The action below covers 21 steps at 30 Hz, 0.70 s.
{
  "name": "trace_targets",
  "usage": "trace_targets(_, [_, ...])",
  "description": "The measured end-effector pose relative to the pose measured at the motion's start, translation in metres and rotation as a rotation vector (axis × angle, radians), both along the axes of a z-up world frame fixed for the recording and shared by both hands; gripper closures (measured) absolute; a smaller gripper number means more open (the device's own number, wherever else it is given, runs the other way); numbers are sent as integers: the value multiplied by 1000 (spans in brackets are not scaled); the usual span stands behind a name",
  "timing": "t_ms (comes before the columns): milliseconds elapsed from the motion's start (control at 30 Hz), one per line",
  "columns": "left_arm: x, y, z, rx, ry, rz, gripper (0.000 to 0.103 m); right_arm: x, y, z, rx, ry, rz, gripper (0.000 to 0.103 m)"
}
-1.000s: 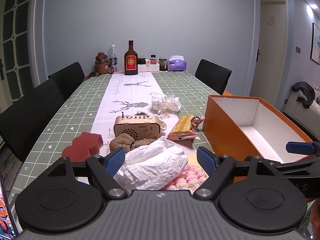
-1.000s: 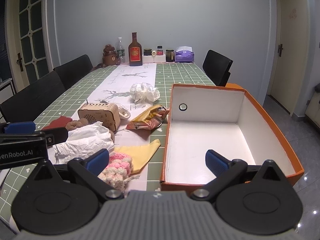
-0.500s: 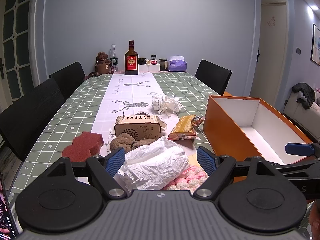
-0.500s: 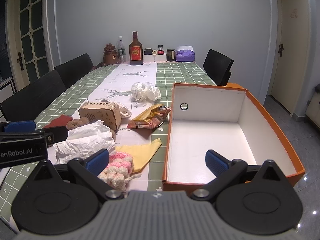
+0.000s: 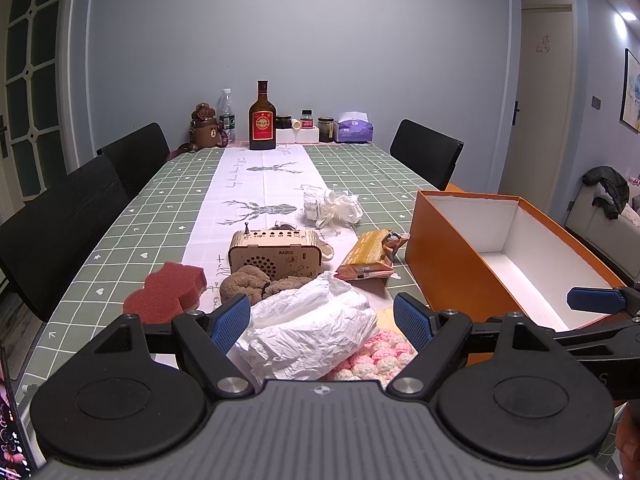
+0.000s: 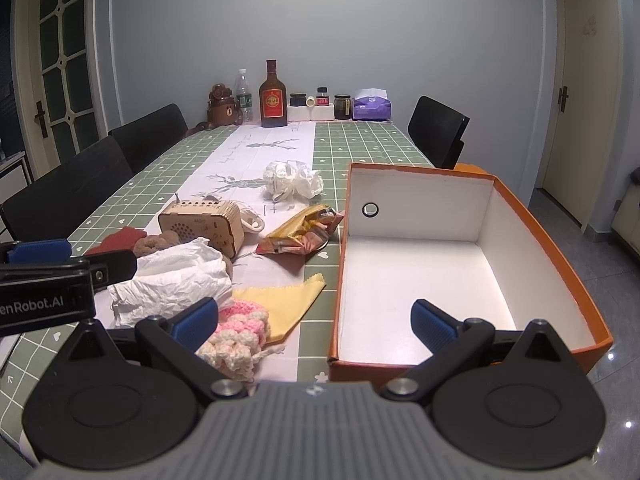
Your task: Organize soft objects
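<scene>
Tongs first: my left tongs (image 5: 322,318) stand wide apart and hold nothing, their blue pads (image 5: 231,317) flanking a crumpled white bag (image 5: 310,326) that lies on the counter (image 5: 100,256) just ahead. My right tongs (image 6: 316,318) are also spread apart and bare; their left pad sits over a pink and white knit piece (image 6: 236,338), their right pad over the near end of the orange box (image 6: 560,256).

Beside the knit piece, toward the box, lies a yellow cloth (image 6: 280,300), partly under the knit. The box stands at the counter's right edge, open at the top, its inside white and bare, with a round hole in its far wall.

Behind the white bag I see a brown plush (image 5: 248,282), touching the front of a small wooden radio (image 5: 276,254). Left of the plush lies a red sponge (image 5: 166,292) on the green checked cloth. Right of the radio, near the box's far corner, lies a torn snack packet (image 5: 370,254). Farther up the white runner (image 5: 256,184) sits a bunched white bag (image 5: 332,210).

At the far end, against the wall, stand a brown bottle (image 5: 262,118), a water bottle (image 5: 226,114), a bear flask (image 5: 204,128), small jars (image 5: 325,128) and a tissue pack (image 5: 354,128). Black chairs (image 5: 132,160) line both sides.
</scene>
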State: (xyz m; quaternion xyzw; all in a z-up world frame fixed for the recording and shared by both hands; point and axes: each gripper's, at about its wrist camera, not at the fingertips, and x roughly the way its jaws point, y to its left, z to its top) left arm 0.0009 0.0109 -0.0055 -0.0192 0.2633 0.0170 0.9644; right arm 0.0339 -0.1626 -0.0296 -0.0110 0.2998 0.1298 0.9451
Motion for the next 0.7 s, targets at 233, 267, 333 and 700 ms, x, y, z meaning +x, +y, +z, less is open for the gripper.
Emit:
trace_targets(233, [0,0,-1,-4,-1,-2,8,-1,-1,0,6,-9,12,3])
trace_targets(267, [0,0,-1,-6,-3,-5,8,-1,-1,0,8,-16,15,3])
trace_targets(333, [0,3,-2,-21,-4,-14,8,-3,-1,0,11,-33,25,3])
trace_targets(700, [-3,31,-26,-17,38,-92,29,-3,18,-10,-37,-79,159,29])
